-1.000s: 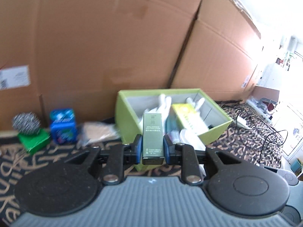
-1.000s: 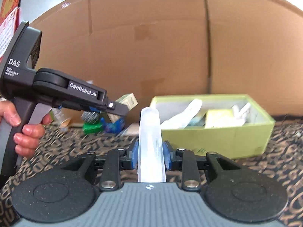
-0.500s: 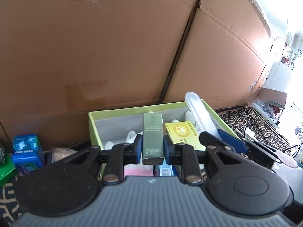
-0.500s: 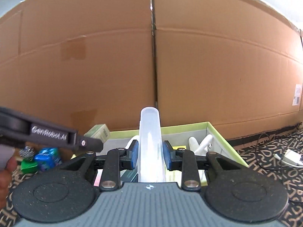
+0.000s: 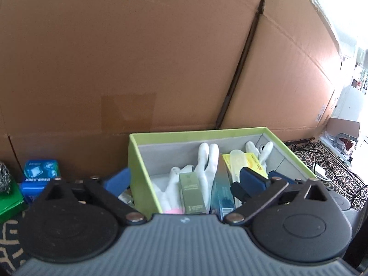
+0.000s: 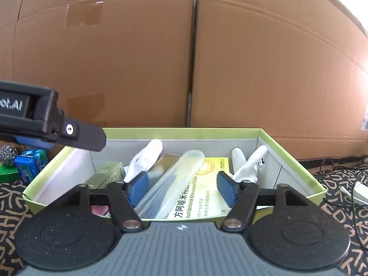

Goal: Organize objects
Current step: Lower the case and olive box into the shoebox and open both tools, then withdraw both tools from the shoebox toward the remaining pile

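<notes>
Both grippers over the green box (image 6: 296, 158); the box sits against the cardboard wall (image 6: 138, 57). Left gripper (image 5: 195, 179): jaws just opened wide, nothing between the pads. Olive carton (image 5: 192, 193) now lies inside the box, left of the teal carton (image 5: 222, 193), on the white gloves (image 5: 205, 161). Right gripper (image 6: 182, 187): jaws just opened, pads clear of the clear tube (image 6: 171, 181). Tube lies slantwise in the box across the yellow tablet box (image 6: 207, 184). Blue tin (image 5: 41, 176) and steel scourer (image 6: 8, 153) stand outside the box, to its left
</notes>
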Tool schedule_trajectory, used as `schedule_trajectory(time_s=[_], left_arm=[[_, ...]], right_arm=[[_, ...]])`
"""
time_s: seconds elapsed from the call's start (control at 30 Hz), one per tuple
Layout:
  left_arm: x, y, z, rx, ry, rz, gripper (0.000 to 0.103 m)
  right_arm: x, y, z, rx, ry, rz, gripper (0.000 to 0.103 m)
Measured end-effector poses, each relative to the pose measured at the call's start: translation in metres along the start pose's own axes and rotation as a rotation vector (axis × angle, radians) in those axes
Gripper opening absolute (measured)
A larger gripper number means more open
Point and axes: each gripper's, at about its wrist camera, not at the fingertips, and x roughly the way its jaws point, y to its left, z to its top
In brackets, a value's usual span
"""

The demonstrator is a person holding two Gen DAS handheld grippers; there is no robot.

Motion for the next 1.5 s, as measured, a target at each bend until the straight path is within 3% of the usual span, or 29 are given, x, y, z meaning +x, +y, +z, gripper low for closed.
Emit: schedule_trajectory(time_s=[0.2,0.53,0.77,0.97,1.23,1.5], left_arm=[[-0.019,0.006,-0.002,0.000,-0.010,0.025,0.103],[-0.069,0.015,-0.005,0.034,-0.058,0.052,0.103],[-0.115,0.046,-0.024,0.001,-0.076,0.085,0.103],[-0.147,0.084,-0.043,-0.046,-0.080,0.179,0.103],[-0.168,0.144,-0.074,-0.146,-0.063,0.313,0.103],[-0.170,0.181,-0.069,-0.196,-0.074,0.362,0.103]], right_arm=[[-0.013,0.003,0.010,0.052,-0.007,0.004,0.079],[-0.042,0.017,0.020,0.068,-0.026,0.038,0.080],[-0.076,0.048,0.019,0.049,-0.041,0.114,0.082],[-0.093,0.088,0.004,0.028,-0.017,0.227,0.082],[-0.086,0.148,-0.022,-0.055,0.075,0.365,0.083],[-0.053,0.184,-0.019,-0.083,0.112,0.359,0.082]])
